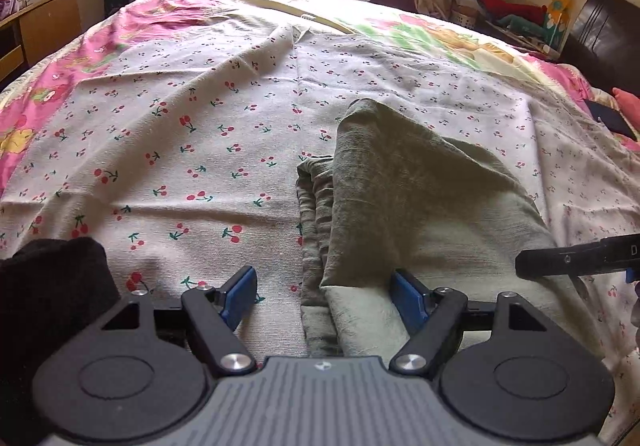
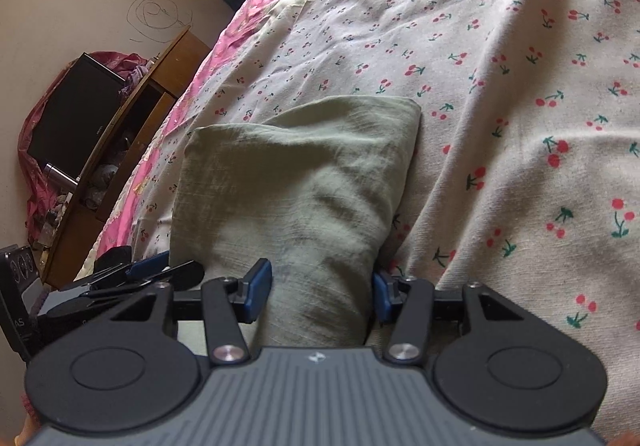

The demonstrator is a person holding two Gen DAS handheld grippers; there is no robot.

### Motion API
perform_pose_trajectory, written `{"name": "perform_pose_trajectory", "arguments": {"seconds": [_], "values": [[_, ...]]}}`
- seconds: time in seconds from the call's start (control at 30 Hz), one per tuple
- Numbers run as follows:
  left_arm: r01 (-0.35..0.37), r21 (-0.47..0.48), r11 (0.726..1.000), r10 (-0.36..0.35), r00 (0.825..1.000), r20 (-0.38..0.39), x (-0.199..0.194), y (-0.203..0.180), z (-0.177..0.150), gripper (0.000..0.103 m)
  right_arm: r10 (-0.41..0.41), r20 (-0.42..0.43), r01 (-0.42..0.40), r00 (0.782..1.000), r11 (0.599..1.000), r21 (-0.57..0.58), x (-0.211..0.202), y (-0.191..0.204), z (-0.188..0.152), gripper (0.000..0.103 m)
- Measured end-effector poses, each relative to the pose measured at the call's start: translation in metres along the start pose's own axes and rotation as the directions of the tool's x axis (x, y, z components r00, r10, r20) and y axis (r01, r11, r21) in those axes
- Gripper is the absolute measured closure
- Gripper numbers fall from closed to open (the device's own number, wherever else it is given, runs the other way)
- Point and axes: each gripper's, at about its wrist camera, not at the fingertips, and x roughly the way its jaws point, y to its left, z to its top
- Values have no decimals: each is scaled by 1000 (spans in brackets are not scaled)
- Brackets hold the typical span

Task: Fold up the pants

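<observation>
Setting: we work over a bed spread with a cherry-print sheet (image 1: 192,118), a pink floral cover (image 1: 48,86) beneath it showing along the far and left sides.
Pants: the olive-green pants (image 1: 404,182) lie in a folded bundle near our edge of the bed; in the left view a top flap rises to a peak, and gathered layers stack along the bundle's left side.
Left gripper: the left gripper (image 1: 324,296) stands wide open and holds nothing; its right pad rests at the cloth, its left pad over bare sheet.
Right gripper: the right gripper (image 2: 320,292) is about half open, straddling the near end of the bundle (image 2: 296,182); we cannot tell whether the pads actually press the cloth.
Step in hand: we judge a fold has just been laid and now wants settling.
Doing it well: we would press the peaked flap flat, and square the corners with the layers below.
Edges: the bundle's far edge looks fairly straight in the right view; its left edge is bunched.
Open room: broad clear sheet lies beyond and left of the pants; a wooden desk (image 2: 160,86) stands off the bed's left side.
</observation>
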Motion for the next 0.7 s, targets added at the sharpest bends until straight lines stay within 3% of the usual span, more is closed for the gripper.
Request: {"name": "perform_pose_trajectory", "arguments": {"seconds": [0.17,0.33,0.43,0.57,0.63,0.67,0.7], "values": [[42,-23,999,-43,999,-6,14,-5,3,16,30,8,-30,1000,999,34,8,-3,1,48],[139,15,990,-139,990,-3,12,-19,5,18,45,17,-45,999,998,36,7,3,3,48],[144,-13,989,-144,989,-19,16,-8,3,18,87,20,-88,996,996,32,-4,-2,2,49],[150,-64,987,-152,988,-29,33,-3,8,16,95,15,-96,995,991,90,20,-8,7,49],[129,-48,991,-131,991,-42,36,-11,11,14,89,25,-91,996,990,107,29,-5,10,59],[119,-34,992,-120,992,-42,33,-16,12,18,64,24,-67,998,991,112,30,-2,12,73],[137,-38,990,-139,990,-38,29,-17,11,23,66,25,-68,998,992,110,28,0,12,76]]}}
